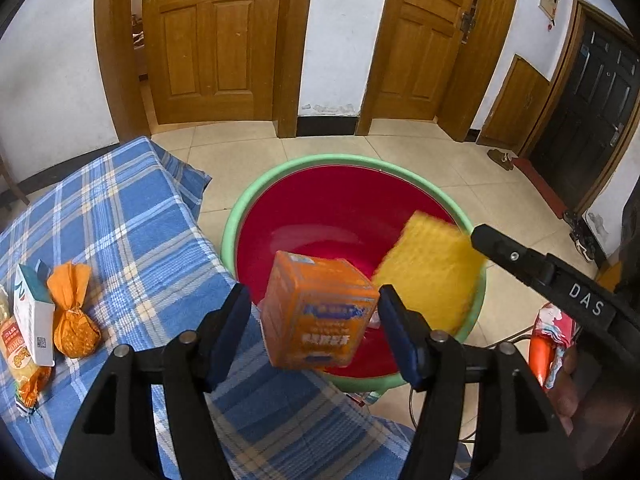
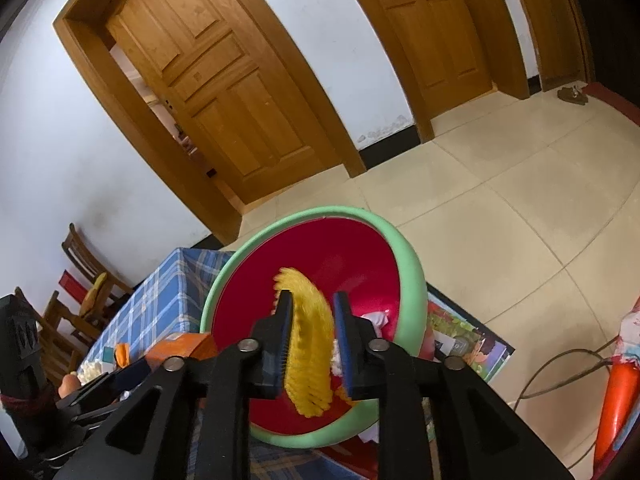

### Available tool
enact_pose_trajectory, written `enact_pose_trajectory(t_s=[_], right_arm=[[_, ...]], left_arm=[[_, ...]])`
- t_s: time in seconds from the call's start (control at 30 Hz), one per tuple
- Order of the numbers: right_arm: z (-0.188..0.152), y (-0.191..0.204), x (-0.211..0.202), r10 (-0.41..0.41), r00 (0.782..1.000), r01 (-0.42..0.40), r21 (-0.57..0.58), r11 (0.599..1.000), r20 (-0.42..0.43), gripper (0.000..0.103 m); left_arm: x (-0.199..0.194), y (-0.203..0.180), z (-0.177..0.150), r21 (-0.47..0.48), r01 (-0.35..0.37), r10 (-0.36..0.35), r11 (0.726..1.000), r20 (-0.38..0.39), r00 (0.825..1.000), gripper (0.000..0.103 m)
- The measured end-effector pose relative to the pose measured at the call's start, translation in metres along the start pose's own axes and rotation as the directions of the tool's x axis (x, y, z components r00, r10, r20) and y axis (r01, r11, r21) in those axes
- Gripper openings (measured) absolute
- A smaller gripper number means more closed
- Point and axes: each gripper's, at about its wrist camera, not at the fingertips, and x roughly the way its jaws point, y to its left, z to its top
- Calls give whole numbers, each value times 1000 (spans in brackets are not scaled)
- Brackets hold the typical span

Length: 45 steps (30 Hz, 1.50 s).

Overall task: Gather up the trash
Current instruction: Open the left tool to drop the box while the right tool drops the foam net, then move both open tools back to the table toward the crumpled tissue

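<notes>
A red basin with a green rim stands beside the table with the blue plaid cloth. My left gripper is open over the basin's near edge, and an orange box hangs loose between its fingers, blurred, touching neither pad. My right gripper is open above the basin with a yellow sponge loose in the gap, blurred. White crumpled paper lies in the basin.
On the cloth at the left lie an orange wrapped packet, a white and teal box and a snack bag. Wooden doors and tiled floor lie beyond. Wooden chairs stand at the left, a cable on the floor.
</notes>
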Motion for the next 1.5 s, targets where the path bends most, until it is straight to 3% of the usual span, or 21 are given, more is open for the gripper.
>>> enact_pose_trajectory(t_s=[0.47,0.93,1.27,1.5], right_arm=[[-4,13,-16,8,1000,-8,-6,1000,21,32],[-21,68,-33,87,996,-85,-78,993,20,33],[-33,110,-26,126,992,-128,-163,978,-21,33],[-41,139,-18,146,988,-155,-214,964,-56,33]], left_arm=[[-30,20,-4,-51,-15,18,999,51,999,69],[-85,87,-26,-187,-110,133,976,113,985,69],[-113,143,-37,-273,-192,234,943,131,963,69],[-132,185,-42,-309,-272,326,911,139,935,69]])
